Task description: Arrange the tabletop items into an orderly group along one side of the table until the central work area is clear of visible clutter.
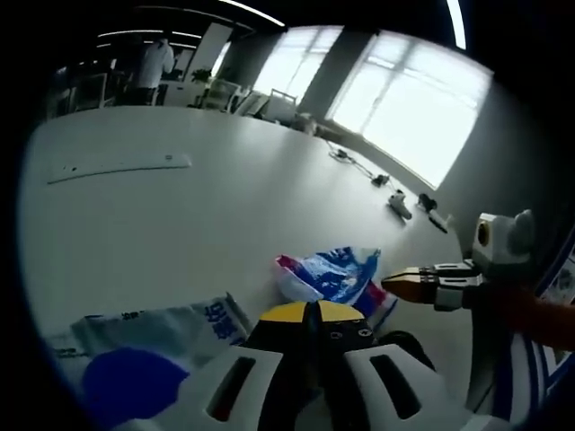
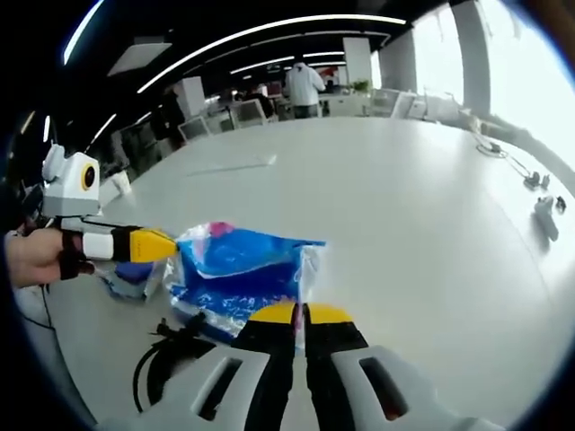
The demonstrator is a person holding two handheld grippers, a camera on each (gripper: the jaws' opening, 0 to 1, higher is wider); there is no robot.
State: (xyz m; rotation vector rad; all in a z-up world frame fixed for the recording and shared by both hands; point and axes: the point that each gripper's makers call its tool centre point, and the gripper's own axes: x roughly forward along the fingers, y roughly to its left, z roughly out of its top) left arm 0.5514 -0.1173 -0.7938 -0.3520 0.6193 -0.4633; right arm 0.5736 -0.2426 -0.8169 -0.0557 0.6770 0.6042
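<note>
Blue bag (image 2: 235, 274) on white surface (image 2: 395, 215), both tools at it.
Right tool (image 2: 303, 314) clenched, tips on the bag's edge; left tool (image 1: 310, 312) clenched beside wrapper (image 1: 153, 334). Black cable (image 2: 162, 355) lies near; far-off person (image 2: 304, 85).

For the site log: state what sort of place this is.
Probably an open-plan office: a large white table, rows of desks with monitors behind it, long ceiling light strips, big windows, and a person standing at the back.

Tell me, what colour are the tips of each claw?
Yellow, on black jaws. The right claw shows it best in the right gripper view.
</note>
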